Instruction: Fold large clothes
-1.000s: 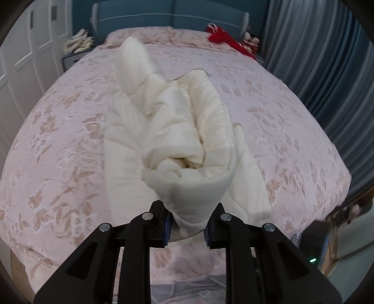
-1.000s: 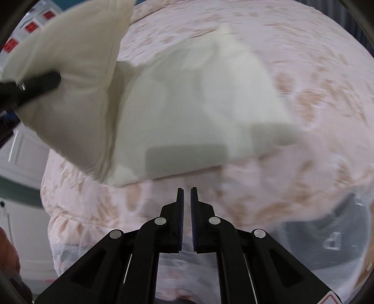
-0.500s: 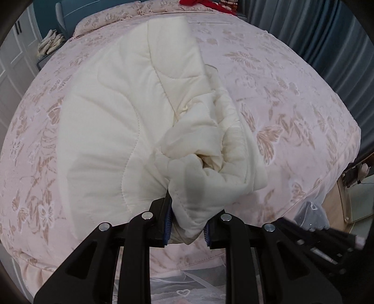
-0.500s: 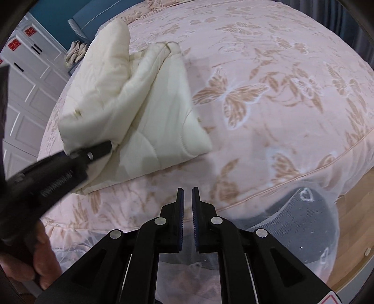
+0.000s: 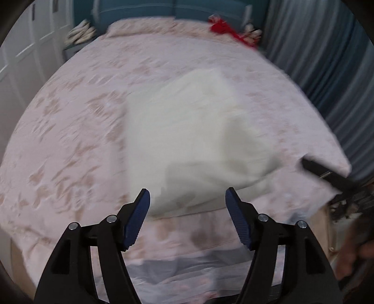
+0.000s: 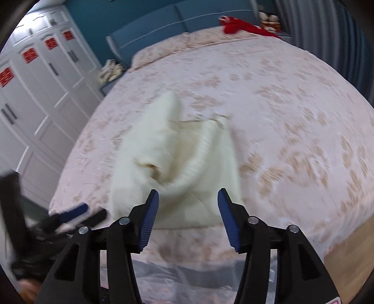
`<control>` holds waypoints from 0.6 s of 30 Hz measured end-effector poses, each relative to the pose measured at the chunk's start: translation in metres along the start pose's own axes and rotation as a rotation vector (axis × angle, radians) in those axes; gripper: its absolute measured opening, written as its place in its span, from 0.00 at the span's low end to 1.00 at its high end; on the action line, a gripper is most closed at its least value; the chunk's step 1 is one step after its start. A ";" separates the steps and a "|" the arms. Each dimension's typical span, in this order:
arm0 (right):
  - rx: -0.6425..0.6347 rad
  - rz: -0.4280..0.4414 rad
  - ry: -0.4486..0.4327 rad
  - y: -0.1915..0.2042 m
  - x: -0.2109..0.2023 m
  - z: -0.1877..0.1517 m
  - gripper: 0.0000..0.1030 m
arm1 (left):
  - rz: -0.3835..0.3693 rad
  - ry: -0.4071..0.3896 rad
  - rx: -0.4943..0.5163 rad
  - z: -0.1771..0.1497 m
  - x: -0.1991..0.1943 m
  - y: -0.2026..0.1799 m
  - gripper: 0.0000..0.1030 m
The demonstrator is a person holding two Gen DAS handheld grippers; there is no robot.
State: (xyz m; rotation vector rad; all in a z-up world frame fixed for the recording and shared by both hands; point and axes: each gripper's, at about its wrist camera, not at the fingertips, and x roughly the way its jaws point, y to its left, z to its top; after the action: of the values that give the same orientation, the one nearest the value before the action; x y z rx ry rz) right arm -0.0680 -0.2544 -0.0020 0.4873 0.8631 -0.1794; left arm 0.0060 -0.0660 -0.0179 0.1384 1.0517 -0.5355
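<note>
Cream quilted garment (image 5: 194, 140), bulky and loosely bunched, lies on the pink floral bedspread (image 5: 77, 131) near the foot edge of the bed; left wrist view is blurred, so seams and folds are hard to read. Left gripper (image 5: 188, 203) has just been opening; its jaws stand wide apart and hold nothing, the garment's near edge lying beyond the blue pads (image 5: 138, 218) and clear of them. Right gripper's black finger (image 5: 327, 173) pokes in at the right edge. Red cloth (image 5: 224, 29) sits far off by the blue headboard (image 5: 163, 9). Right wrist view: same garment (image 6: 177, 161) heaped with one fold standing up, still on the bedspread (image 6: 292, 117). Right gripper (image 6: 188, 202) has also just been opening; jaws wide, empty, nothing pressed between the pads. Left gripper (image 6: 79, 211) shows low at left, beside the garment's corner. White wardrobe doors (image 6: 35, 81) fill the left side.
</note>
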 end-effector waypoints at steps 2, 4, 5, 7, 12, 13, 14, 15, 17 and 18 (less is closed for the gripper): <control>-0.018 0.012 0.010 0.013 0.006 0.006 0.51 | -0.003 0.042 -0.039 -0.001 0.012 0.012 0.63; -0.048 -0.003 0.031 0.026 0.019 0.010 0.51 | 0.020 0.061 -0.069 -0.003 0.019 0.022 0.63; -0.058 -0.010 0.043 0.030 0.025 0.012 0.51 | 0.030 0.062 -0.074 -0.003 0.020 0.025 0.63; -0.063 -0.017 0.085 0.034 0.042 0.015 0.51 | 0.064 0.062 -0.071 -0.003 0.023 0.026 0.63; -0.137 -0.100 0.146 0.042 0.069 0.012 0.42 | 0.114 0.068 -0.047 -0.002 0.029 0.027 0.63; -0.151 -0.110 0.149 0.043 0.070 0.012 0.35 | 0.117 0.070 -0.046 -0.001 0.031 0.026 0.63; -0.167 -0.110 0.155 0.043 0.071 0.012 0.23 | 0.120 0.071 -0.045 -0.002 0.031 0.025 0.62; -0.173 -0.108 0.156 0.041 0.071 0.013 0.20 | 0.117 0.072 -0.046 -0.001 0.032 0.025 0.62; -0.176 -0.104 0.140 0.039 0.067 0.015 0.16 | 0.110 0.067 -0.043 0.001 0.030 0.022 0.62; -0.176 -0.109 0.128 0.036 0.064 0.017 0.15 | 0.109 0.062 -0.038 0.001 0.030 0.021 0.62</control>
State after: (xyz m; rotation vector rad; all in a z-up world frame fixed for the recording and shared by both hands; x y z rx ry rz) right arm -0.0027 -0.2280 -0.0295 0.2898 1.0222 -0.1721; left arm 0.0286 -0.0591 -0.0459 0.1787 1.1079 -0.4140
